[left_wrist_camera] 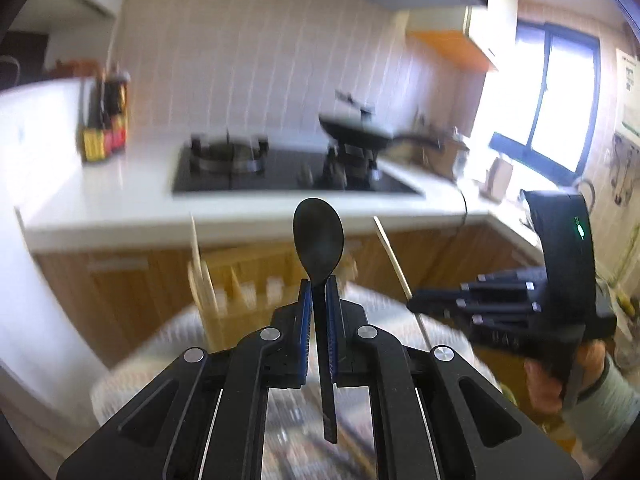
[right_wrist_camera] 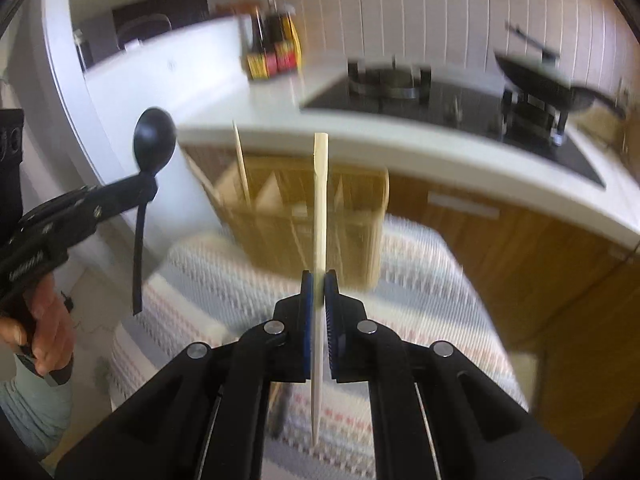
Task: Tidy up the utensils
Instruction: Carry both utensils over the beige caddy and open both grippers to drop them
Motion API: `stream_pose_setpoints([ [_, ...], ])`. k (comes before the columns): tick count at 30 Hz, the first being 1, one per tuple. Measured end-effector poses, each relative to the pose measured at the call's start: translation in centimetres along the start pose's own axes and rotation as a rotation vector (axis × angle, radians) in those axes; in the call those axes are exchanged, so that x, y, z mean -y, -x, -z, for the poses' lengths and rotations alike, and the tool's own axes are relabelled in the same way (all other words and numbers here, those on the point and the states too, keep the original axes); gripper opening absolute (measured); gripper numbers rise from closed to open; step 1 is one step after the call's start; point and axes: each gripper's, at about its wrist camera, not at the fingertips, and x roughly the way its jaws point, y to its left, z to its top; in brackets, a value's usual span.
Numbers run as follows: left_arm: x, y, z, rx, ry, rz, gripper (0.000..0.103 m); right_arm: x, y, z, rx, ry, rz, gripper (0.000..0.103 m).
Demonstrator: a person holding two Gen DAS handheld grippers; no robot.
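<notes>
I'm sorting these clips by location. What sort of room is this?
A home kitchen, most likely. A gas hob set into a white counter carries a black pan, sauce bottles stand by the tiled wall, and a wooden utensil holder sits in front.

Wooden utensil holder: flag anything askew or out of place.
One chopstick already in the wooden holder leans aslant above its rim. The holder stands on a patterned cloth, not the counter. Blur hides more.

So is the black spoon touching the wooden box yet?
Apart. In the right wrist view the black spoon hangs in the left gripper, with open space between it and the wooden box.
</notes>
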Motion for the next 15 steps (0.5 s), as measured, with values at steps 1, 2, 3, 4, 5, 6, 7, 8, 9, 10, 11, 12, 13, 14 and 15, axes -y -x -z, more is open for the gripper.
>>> stream_pose_setpoints([
  [1, 0.4, 0.1, -0.4, 0.023, 0.000, -0.006, 0.005, 0.0, 0.4, -0.7, 0.024, 0.000, -0.003, 0.005],
  [2, 0.1, 0.0, -1.2, 0.050, 0.005, -0.012, 0.005, 0.1, 0.7, -1.5, 0.052, -0.004, -0.005, 0.005],
  [3, 0.3, -0.1, -1.6, 0.066, 0.010, -0.014, 0.005, 0.2, 0.9, -2.3, 0.078, -0.009, -0.007, 0.005],
  [4, 0.3, -0.4, -2.3, 0.086, 0.018, -0.016, 0.005, 0.3, 1.0, -2.8, 0.097, -0.013, -0.009, 0.005],
  [5, 0.2, -0.8, -2.9, 0.107, 0.026, -0.021, 0.005, 0.4, 1.0, -3.6, 0.129, -0.016, -0.009, 0.005],
  [6, 0.3, -1.2, -3.2, 0.125, 0.032, -0.026, 0.005, 0.4, 1.0, -4.2, 0.160, -0.021, -0.003, 0.005],
  [7, 0.4, -1.5, -3.5, 0.139, 0.034, -0.033, 0.005, 0.5, 1.1, -4.7, 0.181, -0.026, 0.000, 0.005],
  [8, 0.3, -1.9, -3.8, 0.160, 0.035, -0.044, 0.005, 0.6, 1.1, -5.4, 0.209, -0.037, -0.002, 0.005],
  [9, 0.2, -2.4, -4.0, 0.177, 0.032, -0.054, 0.005, 0.7, 1.1, -6.2, 0.238, -0.054, -0.009, 0.005],
  [10, 0.1, -2.8, -4.2, 0.192, 0.027, -0.065, 0.005, 0.9, 1.1, -6.7, 0.258, -0.062, -0.011, 0.005],
  [11, 0.0, -3.2, -4.1, 0.209, 0.021, -0.075, 0.005, 1.0, 1.0, -7.4, 0.283, -0.072, -0.012, 0.005],
  [12, 0.0, -3.8, -4.0, 0.228, 0.015, -0.083, 0.005, 1.1, 0.9, -8.1, 0.306, -0.082, -0.015, 0.005],
  [13, -0.2, -4.3, -3.9, 0.241, 0.010, -0.090, 0.005, 1.1, 0.8, -8.8, 0.330, -0.089, -0.013, 0.005],
  [14, -0.4, -4.6, -3.8, 0.249, 0.007, -0.097, 0.005, 1.2, 0.7, -9.3, 0.350, -0.092, -0.008, 0.005],
  [15, -0.6, -5.0, -3.7, 0.255, 0.003, -0.102, 0.005, 1.2, 0.6, -9.6, 0.367, -0.091, -0.004, 0.005],
])
